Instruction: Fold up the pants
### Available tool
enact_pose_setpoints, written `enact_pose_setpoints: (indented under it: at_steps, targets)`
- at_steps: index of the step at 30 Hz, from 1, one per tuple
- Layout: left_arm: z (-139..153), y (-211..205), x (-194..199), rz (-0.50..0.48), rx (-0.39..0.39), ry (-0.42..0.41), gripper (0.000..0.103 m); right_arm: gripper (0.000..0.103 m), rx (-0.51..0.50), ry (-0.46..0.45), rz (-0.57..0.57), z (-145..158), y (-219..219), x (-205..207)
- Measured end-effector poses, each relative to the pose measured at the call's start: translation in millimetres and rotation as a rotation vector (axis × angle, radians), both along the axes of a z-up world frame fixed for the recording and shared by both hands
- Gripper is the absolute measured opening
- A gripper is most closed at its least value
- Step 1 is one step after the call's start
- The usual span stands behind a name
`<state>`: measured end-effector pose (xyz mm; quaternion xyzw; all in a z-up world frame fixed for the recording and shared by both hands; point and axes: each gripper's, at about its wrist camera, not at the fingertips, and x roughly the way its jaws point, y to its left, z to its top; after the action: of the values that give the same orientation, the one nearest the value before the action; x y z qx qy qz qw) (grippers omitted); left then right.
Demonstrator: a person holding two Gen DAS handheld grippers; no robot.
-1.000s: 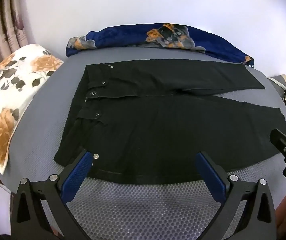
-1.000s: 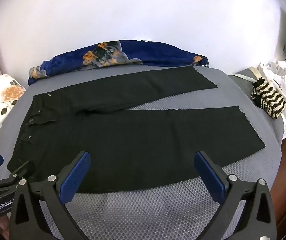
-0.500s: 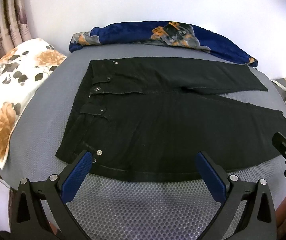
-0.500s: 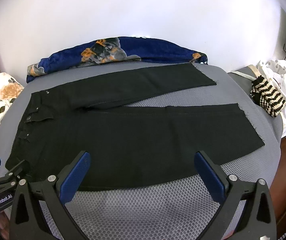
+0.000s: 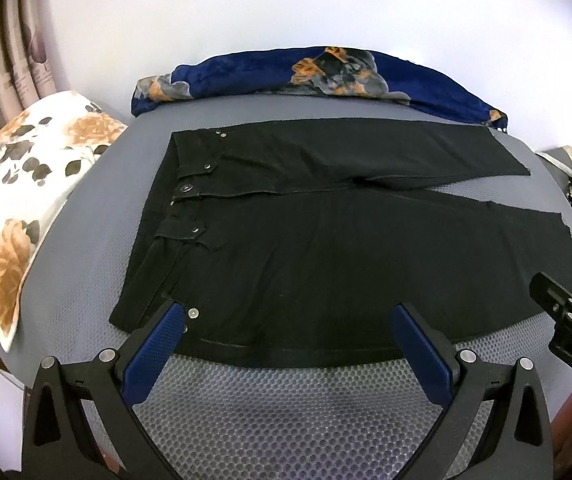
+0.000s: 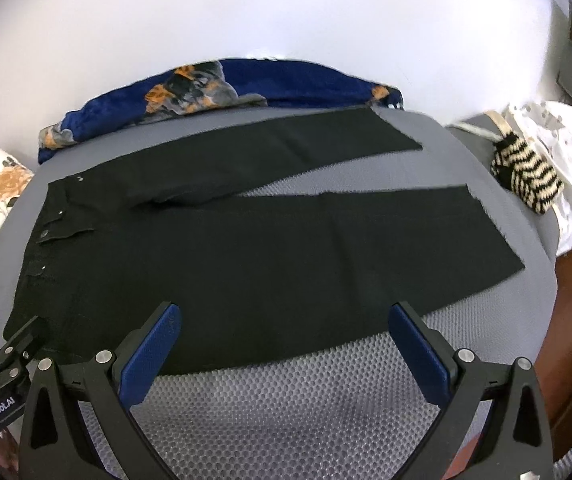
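Black pants [image 5: 326,240] lie spread flat on a grey mesh bed [image 5: 286,408], waistband to the left, both legs running to the right with a gap between the hems. They also show in the right wrist view [image 6: 265,248]. My left gripper [image 5: 290,320] is open and empty, just above the near edge of the pants by the waist. My right gripper [image 6: 286,320] is open and empty above the near edge of the near leg. Each gripper shows at the edge of the other's view.
A blue floral blanket [image 5: 326,76] lies rolled along the far edge by the white wall. A floral pillow [image 5: 25,184] lies at the left. A striped knit item [image 6: 526,176] and white cloth [image 6: 566,152] sit at the right, beside the bed's edge.
Both grippers have risen and drawn back slightly from the pants, so the bed sits lower in view. The pants have not moved.
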<state>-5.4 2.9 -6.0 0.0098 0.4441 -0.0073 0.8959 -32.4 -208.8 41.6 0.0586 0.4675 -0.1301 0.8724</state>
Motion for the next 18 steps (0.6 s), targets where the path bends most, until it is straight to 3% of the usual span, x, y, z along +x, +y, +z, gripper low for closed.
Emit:
enact_pose_setpoints:
  at_steps: [18]
  targets:
    - [-5.5,-4.0,0.6,-0.040,-0.015,0.008,0.102,0.103,-0.011,0.027,0.000,-2.8,4.9,5.0]
